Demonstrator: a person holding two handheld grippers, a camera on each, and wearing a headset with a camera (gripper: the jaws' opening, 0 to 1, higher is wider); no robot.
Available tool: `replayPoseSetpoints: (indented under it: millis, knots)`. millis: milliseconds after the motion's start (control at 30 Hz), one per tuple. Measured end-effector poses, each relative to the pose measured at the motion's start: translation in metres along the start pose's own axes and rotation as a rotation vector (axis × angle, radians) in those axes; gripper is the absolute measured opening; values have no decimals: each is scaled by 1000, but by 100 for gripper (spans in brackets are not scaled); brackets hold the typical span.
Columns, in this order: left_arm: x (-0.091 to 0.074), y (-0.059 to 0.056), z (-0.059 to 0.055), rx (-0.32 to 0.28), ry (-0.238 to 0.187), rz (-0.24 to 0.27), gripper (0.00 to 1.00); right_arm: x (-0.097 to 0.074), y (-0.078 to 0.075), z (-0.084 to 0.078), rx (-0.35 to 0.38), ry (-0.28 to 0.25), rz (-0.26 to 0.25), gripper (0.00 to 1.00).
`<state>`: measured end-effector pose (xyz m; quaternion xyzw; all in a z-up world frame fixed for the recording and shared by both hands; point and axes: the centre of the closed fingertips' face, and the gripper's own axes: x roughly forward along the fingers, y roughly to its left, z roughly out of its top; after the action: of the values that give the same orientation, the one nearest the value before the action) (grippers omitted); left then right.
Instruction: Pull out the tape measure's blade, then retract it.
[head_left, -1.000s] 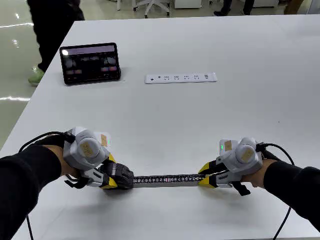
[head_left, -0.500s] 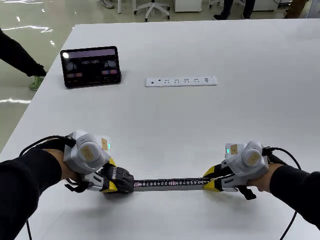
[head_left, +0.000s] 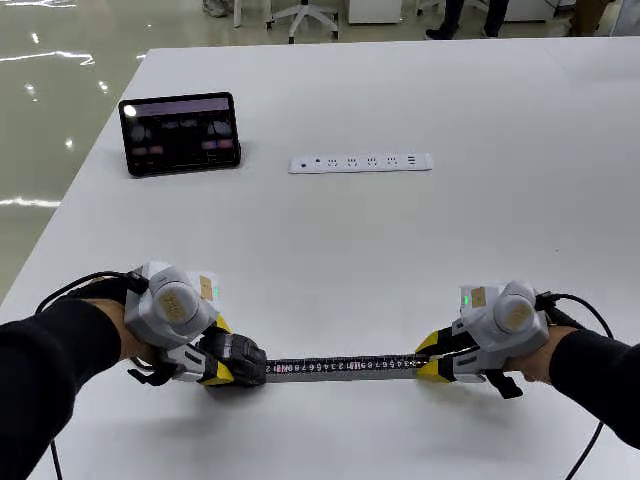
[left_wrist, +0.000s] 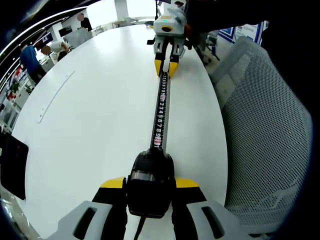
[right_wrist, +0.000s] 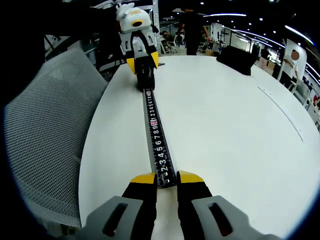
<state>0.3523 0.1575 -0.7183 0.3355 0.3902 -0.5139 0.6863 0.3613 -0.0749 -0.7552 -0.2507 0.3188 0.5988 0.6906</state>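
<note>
My left gripper (head_left: 222, 364) is shut on the black tape measure case (head_left: 237, 359) near the table's front left; in the left gripper view the case (left_wrist: 151, 180) sits between the yellow-tipped jaws of that gripper (left_wrist: 150, 184). The blade (head_left: 345, 365) runs flat along the table to my right gripper (head_left: 430, 355), which is shut on the blade's end. In the right gripper view the numbered blade (right_wrist: 156, 142) stretches from that gripper (right_wrist: 166, 180) to the far case (right_wrist: 145, 75). The blade (left_wrist: 160, 110) lies straight in the left gripper view too.
A tablet (head_left: 181, 131) stands at the back left of the white table (head_left: 400, 240). A white power strip (head_left: 361, 161) lies beyond the middle. A mesh office chair (left_wrist: 265, 130) is close behind the table's near edge.
My right gripper has moved further right with the blade's end, so more blade is out of the case. The left gripper has held its place.
</note>
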Motion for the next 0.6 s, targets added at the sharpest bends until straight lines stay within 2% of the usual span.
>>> replayPoseSetpoints:
  millis: [600]
  knots:
    - [0,0,0,0,2,2,30,-10,-3,-10,12,7,-5,10]
